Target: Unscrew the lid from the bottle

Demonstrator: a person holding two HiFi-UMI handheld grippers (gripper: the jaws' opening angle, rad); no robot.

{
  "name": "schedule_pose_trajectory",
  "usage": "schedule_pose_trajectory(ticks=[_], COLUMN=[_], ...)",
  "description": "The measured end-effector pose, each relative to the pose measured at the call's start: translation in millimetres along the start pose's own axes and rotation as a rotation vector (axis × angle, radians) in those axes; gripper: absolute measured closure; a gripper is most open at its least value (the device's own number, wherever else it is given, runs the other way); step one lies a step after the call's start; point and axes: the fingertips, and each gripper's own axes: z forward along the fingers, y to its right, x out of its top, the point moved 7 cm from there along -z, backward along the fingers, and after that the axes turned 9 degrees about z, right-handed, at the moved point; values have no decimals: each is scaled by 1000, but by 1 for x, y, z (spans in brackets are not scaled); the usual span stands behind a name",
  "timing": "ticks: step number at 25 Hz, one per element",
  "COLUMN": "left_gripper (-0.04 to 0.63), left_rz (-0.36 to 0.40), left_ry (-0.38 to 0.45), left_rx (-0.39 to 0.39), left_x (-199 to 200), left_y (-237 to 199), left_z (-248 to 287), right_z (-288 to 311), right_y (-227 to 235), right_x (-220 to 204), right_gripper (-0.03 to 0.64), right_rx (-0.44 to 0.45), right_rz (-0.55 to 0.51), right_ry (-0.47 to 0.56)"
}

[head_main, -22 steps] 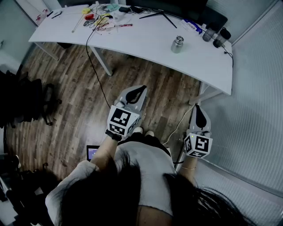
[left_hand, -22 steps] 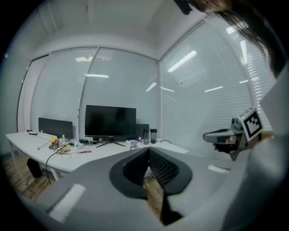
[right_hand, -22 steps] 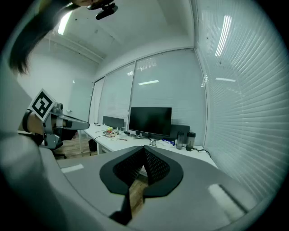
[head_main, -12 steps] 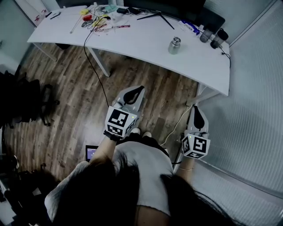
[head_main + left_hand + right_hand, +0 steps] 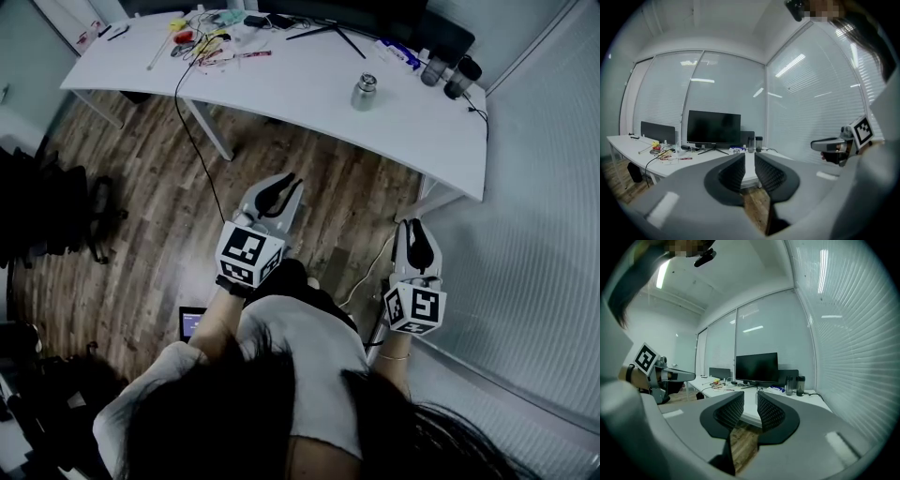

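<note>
We hold the left gripper point(image 5: 286, 183) and right gripper point(image 5: 417, 225) clenched and empty, well short of the table point(image 5: 281, 89), since we judge nothing is within reach yet. The bottle point(image 5: 364, 93) stands upright toward the table's right end, lid point(image 5: 366, 80) on.

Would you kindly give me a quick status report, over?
Left hand-held gripper and right hand-held gripper shut, empty. Bottle on table, lid on, untouched. Nothing in the way.

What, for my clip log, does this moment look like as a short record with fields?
bottle: upright on the white table, lid on, untouched
left hand-held gripper: shut, empty, over the floor, short of the table
right hand-held gripper: shut, empty, also short of the table
task stage: unscrewing not yet begun
</note>
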Motion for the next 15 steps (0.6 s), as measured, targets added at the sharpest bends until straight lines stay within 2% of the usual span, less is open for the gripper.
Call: schedule_pose_trajectory(ticks=[8, 15], left_gripper=[501, 455], left_rz=[-1, -10], left_ry=[-15, -23], left_rx=[7, -37], left_x=[-9, -17], left_y=[-9, -42], left_z=[16, 67], right_z=[20, 74], right_y=[6, 20], right_x=[-7, -6], right_gripper=[518, 493], right_rx=[18, 0], right_rz=[32, 40], right_ry=[-9, -30])
